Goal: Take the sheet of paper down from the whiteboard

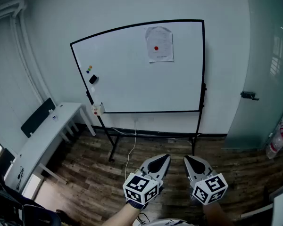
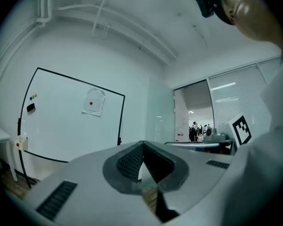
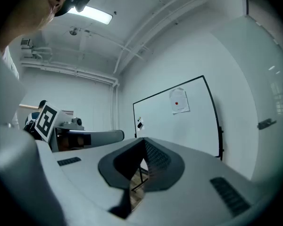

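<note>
The left gripper and right gripper are hovering clenched and empty, well apart from the whiteboard, where the sheet of paper is hanging untouched, so nothing is done yet.

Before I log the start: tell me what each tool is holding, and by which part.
Nothing is held. The left tool and right tool are shut and empty, well short of the whiteboard, where the sheet of paper hangs.
</note>
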Tool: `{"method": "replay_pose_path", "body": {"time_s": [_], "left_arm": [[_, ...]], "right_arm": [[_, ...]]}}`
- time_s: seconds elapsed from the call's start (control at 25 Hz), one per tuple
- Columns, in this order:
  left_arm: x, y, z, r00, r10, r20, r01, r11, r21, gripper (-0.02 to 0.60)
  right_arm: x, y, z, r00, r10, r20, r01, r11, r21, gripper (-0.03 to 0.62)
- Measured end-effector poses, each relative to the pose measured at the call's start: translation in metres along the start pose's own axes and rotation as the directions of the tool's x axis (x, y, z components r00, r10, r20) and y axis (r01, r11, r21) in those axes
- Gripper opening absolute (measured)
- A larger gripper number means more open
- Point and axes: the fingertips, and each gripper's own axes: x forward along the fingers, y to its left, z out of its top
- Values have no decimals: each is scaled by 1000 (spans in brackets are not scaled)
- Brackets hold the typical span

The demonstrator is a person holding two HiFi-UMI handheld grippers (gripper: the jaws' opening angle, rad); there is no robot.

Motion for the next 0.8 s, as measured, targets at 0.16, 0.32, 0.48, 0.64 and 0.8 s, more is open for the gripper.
{"method": "replay_pose_path", "body": {"time_s": [0.16, 0.32, 0.48, 0.64, 0.8], "left_arm": [[6, -8, -2, 1000, -3, -7, 3, 1000, 12, 12], [13, -14, -3, 1000, -6, -13, 6, 1000, 17, 12], [19, -19, -6, 1000, -5, -19, 5, 1000, 15, 12], [28, -20, -11, 1000, 2, -29, -2, 1000, 22, 12], [35, -9, -10, 999, 25, -37, -24, 999, 31, 12]], "right_arm": [[-3, -5, 1, 1000, 2, 4, -2, 1000, -3, 12], [-6, -9, 5, 1000, 5, 9, -5, 1000, -3, 12], [-10, -14, 6, 1000, 21, 21, -21, 1000, 19, 12], [-12, -22, 5, 999, 36, 29, -37, 999, 30, 12], [-5, -30, 3, 999, 36, 28, -37, 999, 39, 12]]}}
